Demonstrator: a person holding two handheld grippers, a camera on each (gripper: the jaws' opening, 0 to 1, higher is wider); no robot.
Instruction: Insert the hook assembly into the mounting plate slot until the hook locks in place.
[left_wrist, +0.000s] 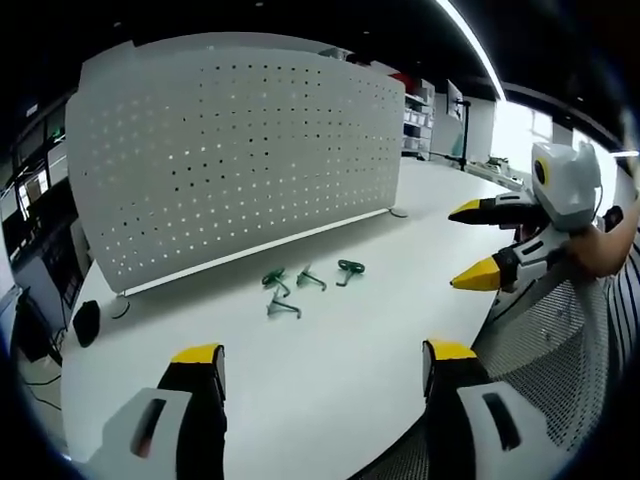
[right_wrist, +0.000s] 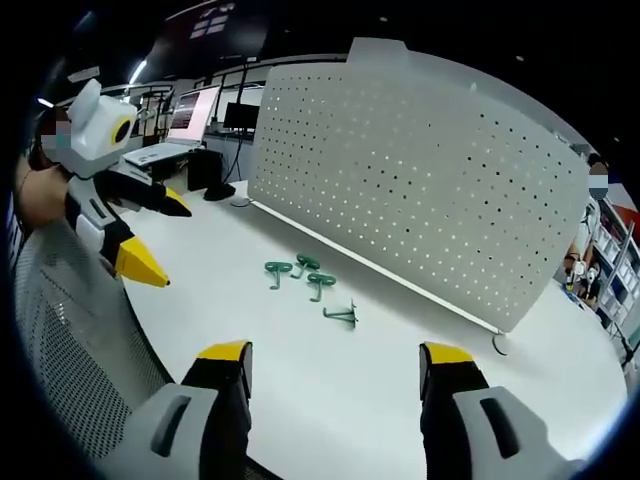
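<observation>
Hooks (left_wrist: 305, 283) lie well ahead of both open claws.

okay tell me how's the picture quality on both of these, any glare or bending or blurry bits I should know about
Left gripper view: fisheye bends the pegboard into a bulge; a window at the upper right blows out white behind the right gripper; the green hooks stay sharp. Right gripper view: the same curved pegboard, even ceiling light, soft shadows under the hooks, and its own jaws slightly soft at the bottom.
</observation>
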